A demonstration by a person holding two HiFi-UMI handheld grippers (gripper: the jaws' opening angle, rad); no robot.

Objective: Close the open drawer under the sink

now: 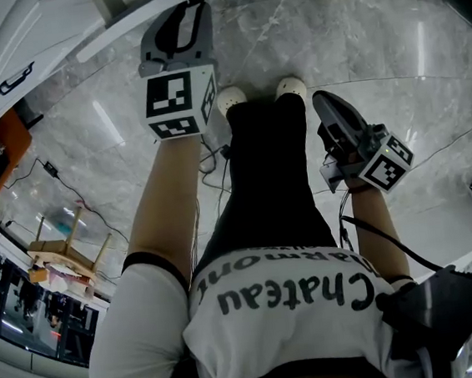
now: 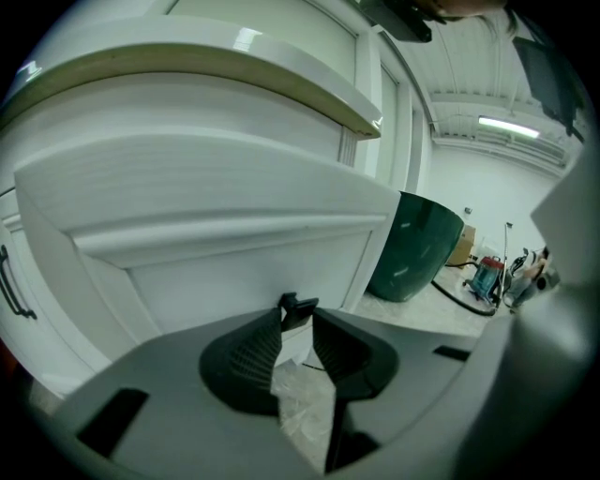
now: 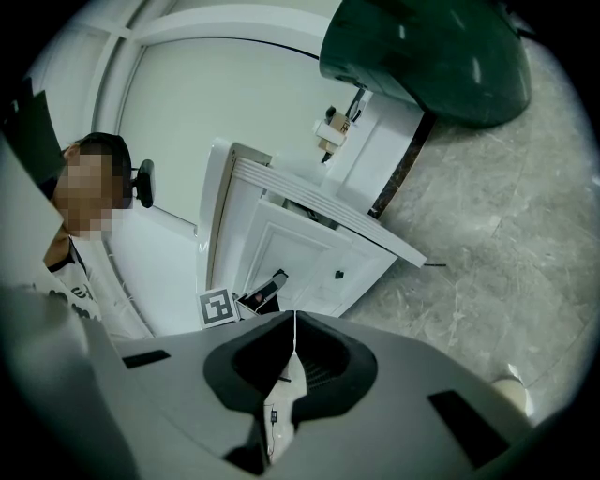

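Observation:
The white drawer point(image 2: 234, 187) stands pulled out of the cabinet, its panelled front filling the left gripper view. A small black knob point(image 2: 298, 305) shows through the gap between my left gripper point(image 2: 298, 328) jaws, just past the tips. The jaws stand apart and the pads do not press on it. In the head view the left gripper point(image 1: 186, 13) reaches up to the drawer's white edge point(image 1: 111, 36). My right gripper point(image 1: 328, 103) hangs lower at the right, shut and empty point(image 3: 294, 323). Its view shows the open drawer point(image 3: 300, 248) from the side, with its knob point(image 3: 339, 275).
A dark green basin point(image 2: 417, 248) stands right of the cabinet. A black cabinet handle point(image 2: 9, 281) sits at far left. A wooden stool point(image 1: 62, 252) and cables point(image 1: 59, 181) lie on the marble floor at the left. The person's shoes point(image 1: 231, 99) are in front of the drawer.

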